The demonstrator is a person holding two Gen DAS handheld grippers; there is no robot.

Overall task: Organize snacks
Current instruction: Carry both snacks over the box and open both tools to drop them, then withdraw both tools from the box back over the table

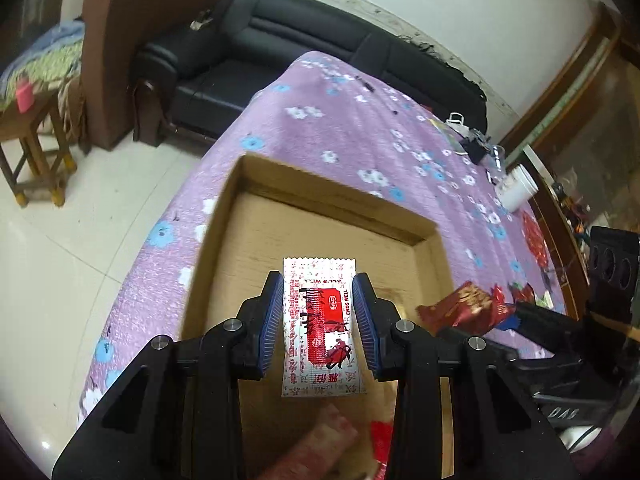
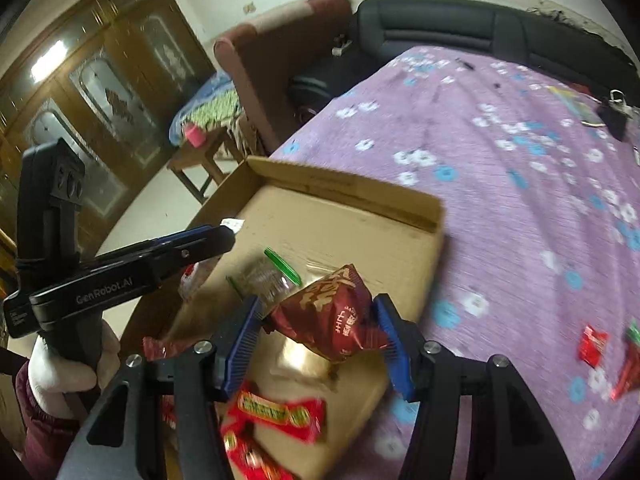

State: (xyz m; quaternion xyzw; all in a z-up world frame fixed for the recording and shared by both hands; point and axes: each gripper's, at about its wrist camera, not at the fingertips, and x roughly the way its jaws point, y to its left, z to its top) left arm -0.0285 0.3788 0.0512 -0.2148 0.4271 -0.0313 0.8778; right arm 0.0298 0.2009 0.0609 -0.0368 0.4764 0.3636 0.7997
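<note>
My left gripper (image 1: 318,320) is shut on a white and red snack sachet (image 1: 320,326) and holds it above the open cardboard box (image 1: 224,216) on the purple flowered tablecloth. My right gripper (image 2: 320,334) is shut on a dark red snack packet (image 2: 334,316) over the box's right half (image 2: 436,216); that packet also shows in the left wrist view (image 1: 468,306). Red snack packets (image 2: 280,412) and a clear packet with green stripes (image 2: 266,276) lie in the box. The left gripper (image 2: 224,236) shows at the left of the right wrist view.
Loose red snacks (image 2: 594,344) lie on the cloth (image 2: 520,200) right of the box. A white cup (image 1: 518,190) and dark clutter (image 1: 476,144) sit at the table's far right. A black sofa (image 1: 280,40), a brown armchair (image 1: 120,40) and a wooden stool (image 1: 36,152) stand beyond.
</note>
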